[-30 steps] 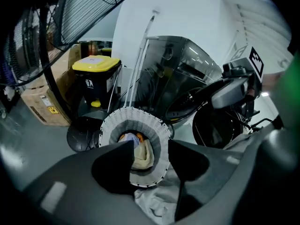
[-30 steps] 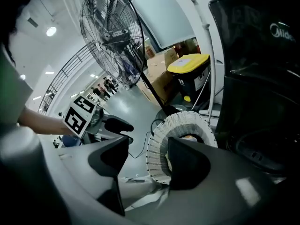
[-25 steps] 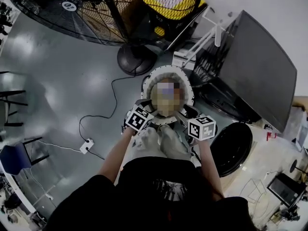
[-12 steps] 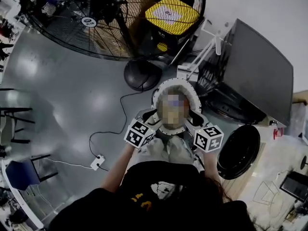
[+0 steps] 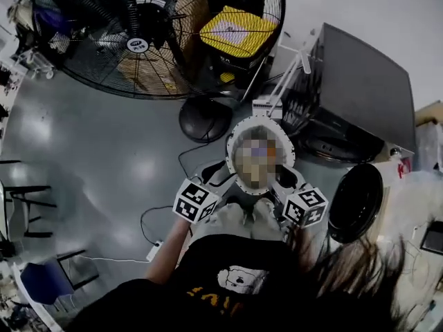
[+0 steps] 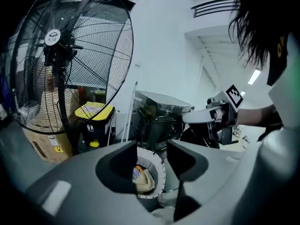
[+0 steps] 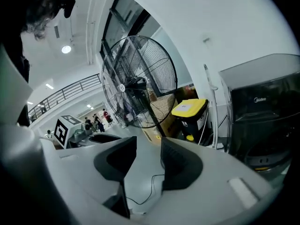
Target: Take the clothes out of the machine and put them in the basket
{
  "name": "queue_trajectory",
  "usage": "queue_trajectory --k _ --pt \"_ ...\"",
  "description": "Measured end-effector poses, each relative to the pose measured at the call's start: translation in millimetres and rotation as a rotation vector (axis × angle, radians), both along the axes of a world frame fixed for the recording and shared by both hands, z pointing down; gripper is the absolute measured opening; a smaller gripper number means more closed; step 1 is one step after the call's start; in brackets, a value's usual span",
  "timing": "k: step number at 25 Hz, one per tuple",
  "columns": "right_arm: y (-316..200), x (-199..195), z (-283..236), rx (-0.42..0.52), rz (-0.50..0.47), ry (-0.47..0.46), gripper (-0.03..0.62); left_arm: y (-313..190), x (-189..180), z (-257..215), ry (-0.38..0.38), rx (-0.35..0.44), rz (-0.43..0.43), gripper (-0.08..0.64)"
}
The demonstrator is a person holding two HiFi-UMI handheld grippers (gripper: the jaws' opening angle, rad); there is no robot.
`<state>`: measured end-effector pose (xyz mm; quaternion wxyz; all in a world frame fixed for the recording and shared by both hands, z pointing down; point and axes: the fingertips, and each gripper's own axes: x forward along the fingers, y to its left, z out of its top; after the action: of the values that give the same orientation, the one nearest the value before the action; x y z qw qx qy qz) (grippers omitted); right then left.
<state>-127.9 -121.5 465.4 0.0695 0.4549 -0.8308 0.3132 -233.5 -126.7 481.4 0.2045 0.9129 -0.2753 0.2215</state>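
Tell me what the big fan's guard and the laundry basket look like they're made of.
Fan guard: thin black wire, probably painted metal, since the room shows through its spokes. Basket: the rim looks like matte white plastic, with a row of small holes. The inner wall looks grey, material unclear.

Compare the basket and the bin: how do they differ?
The basket is white and round; the bin is black and boxy with a yellow lid. The basket is open and holds clothes; the bin is shut. The basket stands nearer the camera; the bin is behind it, by the fan. Both stand on the floor.
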Motion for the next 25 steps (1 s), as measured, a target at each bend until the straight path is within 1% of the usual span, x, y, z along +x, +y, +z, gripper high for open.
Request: queue_trajectory --k 3,6,12,19,25 --pt "14.1 -2.0 -7.7 0.003 0.013 0.014 0.170 5.6 -6.4 -8.0 -0.009 0.022 0.029 0.202" --pt "23.2 0.0 -16.3 0.016 0.029 0.019 0.160 7.1 -6.9 -16.0 0.011 0.040 0.041 0.199" --pt "38.4 1.8 -33.4 0.039 0.040 -0.028 0.101 20.0 -0.9 -29.9 0.041 0.054 0.031 0.199" --pt "70.0 -2.2 -49.3 0.071 -0.015 -0.045 0.062 51.9 3.4 -48.7 0.054 0.084 -0.003 0.199" --pt "107.2 -0.1 -64.0 0.108 -0.059 -0.069 0.041 91.8 13.5 -76.6 0.075 0.135 -0.038 0.192"
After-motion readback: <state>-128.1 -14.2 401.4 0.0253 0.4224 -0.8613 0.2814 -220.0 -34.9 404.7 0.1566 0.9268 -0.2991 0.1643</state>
